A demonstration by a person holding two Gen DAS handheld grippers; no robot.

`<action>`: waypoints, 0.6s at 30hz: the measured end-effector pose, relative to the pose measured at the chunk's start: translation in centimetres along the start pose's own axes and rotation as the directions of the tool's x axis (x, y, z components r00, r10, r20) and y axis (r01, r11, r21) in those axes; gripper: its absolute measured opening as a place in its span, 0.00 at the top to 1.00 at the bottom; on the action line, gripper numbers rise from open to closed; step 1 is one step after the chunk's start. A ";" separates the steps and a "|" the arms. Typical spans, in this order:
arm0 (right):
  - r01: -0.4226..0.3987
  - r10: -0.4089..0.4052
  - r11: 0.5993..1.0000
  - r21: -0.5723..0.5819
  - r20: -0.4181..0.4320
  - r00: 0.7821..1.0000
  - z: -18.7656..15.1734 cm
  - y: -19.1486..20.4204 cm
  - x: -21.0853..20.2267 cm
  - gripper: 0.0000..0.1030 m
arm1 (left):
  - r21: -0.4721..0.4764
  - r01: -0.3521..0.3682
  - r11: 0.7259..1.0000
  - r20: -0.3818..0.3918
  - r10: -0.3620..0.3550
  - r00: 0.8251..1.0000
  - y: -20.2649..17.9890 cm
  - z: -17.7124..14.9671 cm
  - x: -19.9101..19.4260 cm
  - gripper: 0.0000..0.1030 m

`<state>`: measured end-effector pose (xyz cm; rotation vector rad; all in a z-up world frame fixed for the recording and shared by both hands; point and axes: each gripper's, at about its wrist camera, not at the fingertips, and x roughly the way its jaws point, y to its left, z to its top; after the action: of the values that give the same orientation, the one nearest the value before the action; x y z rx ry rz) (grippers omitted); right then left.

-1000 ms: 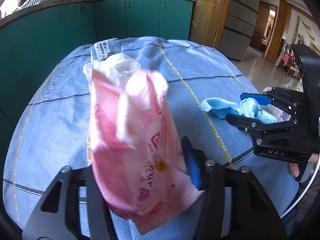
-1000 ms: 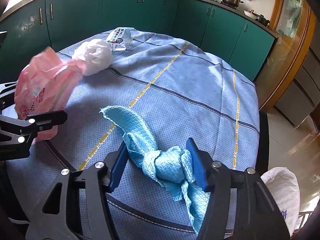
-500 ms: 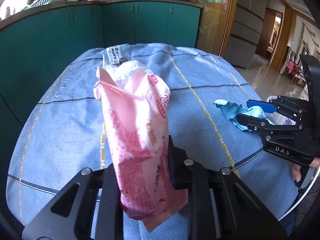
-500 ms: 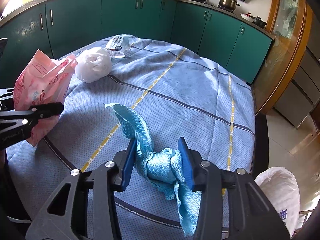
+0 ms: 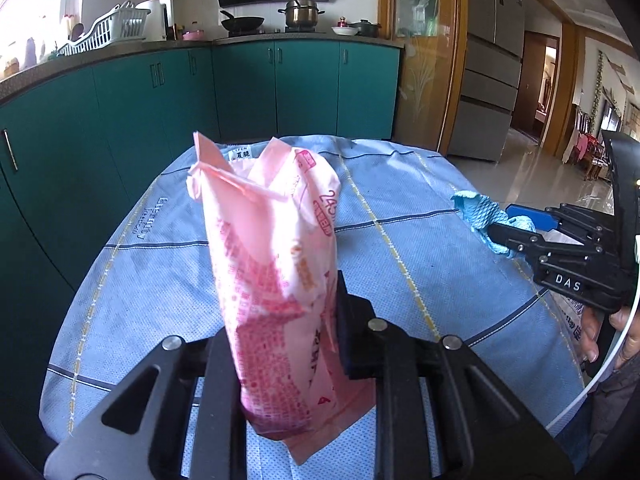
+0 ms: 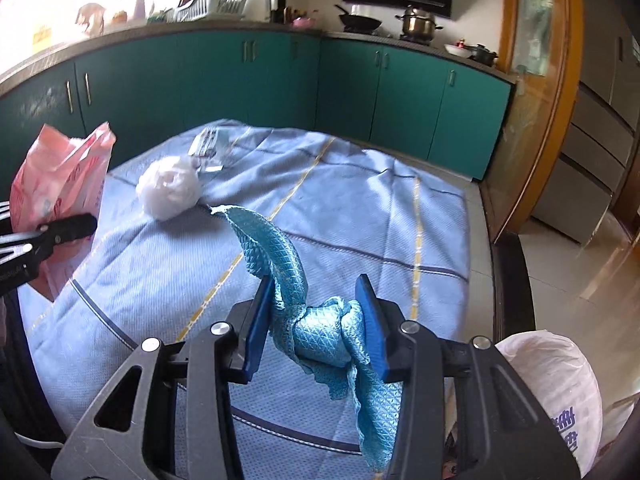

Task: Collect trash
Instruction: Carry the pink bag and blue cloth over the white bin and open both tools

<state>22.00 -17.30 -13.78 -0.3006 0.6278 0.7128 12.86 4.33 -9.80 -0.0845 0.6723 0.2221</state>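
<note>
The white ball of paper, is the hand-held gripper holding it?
No, the white ball lies alone on the tablecloth; the right hand-held gripper grips the blue cloth instead.

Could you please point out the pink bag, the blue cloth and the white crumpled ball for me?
pink bag [image 5: 276, 264], left wrist view, middle of its printed face.
blue cloth [image 6: 320, 332], right wrist view, bunched knot between the pads.
white crumpled ball [image 6: 170, 192], right wrist view, centre of the ball.
</note>
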 end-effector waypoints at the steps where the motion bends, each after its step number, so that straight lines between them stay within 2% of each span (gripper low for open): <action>1: 0.002 -0.002 1.000 0.003 0.001 1.000 0.0 -0.1 -0.1 0.59 | 0.001 -0.001 1.000 0.002 0.001 1.000 0.0 0.0 -0.1 0.79; 15: 0.043 -0.043 0.999 -0.022 0.004 0.999 -1.1 -0.3 -1.3 0.59 | 0.015 -0.020 1.000 0.033 0.020 0.999 -1.1 -1.0 -1.7 0.79; 18: 0.060 -0.060 0.998 -0.021 0.015 0.998 -1.3 -0.4 -1.7 0.59 | 0.029 -0.045 0.999 0.053 0.044 0.998 -1.6 -1.0 -2.2 0.79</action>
<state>20.72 -19.08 -13.70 -0.3330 0.5955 0.6642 10.90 2.21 -9.19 -0.0345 0.6255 0.2559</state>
